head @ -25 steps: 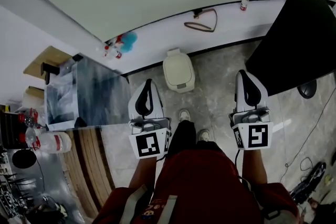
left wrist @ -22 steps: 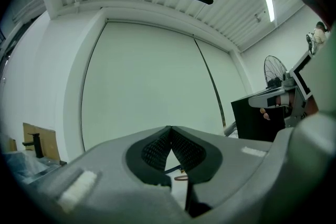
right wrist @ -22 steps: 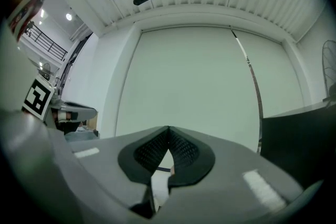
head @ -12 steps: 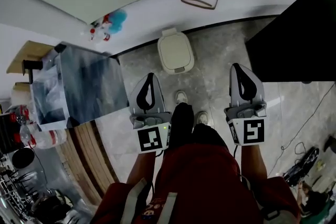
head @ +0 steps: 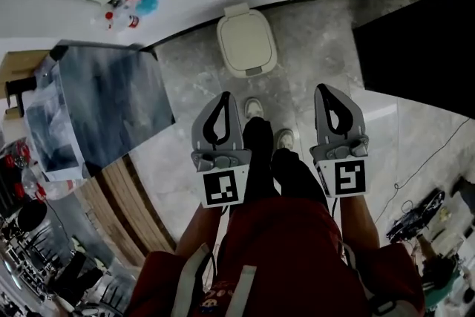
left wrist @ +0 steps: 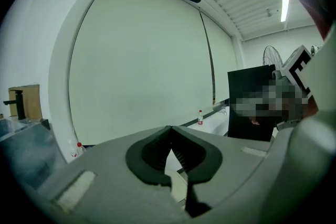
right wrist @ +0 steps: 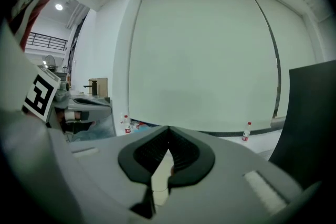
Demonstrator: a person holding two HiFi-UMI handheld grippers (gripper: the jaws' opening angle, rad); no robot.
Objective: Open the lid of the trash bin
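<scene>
On floor (head: 323, 41), shut trash bin (head: 247, 47)

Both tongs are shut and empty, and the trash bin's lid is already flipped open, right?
Not quite: the head view shows the trash bin's lid closed flat, not flipped open. The rest holds: the left tongs and right tongs are shut and empty.

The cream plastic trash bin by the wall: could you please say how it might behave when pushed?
The cream plastic trash bin looks small, so probably light and apt to slide on the glossy stone floor. Its closed lid seems rigid, likely pivoting at the wall-side hinge.
</scene>
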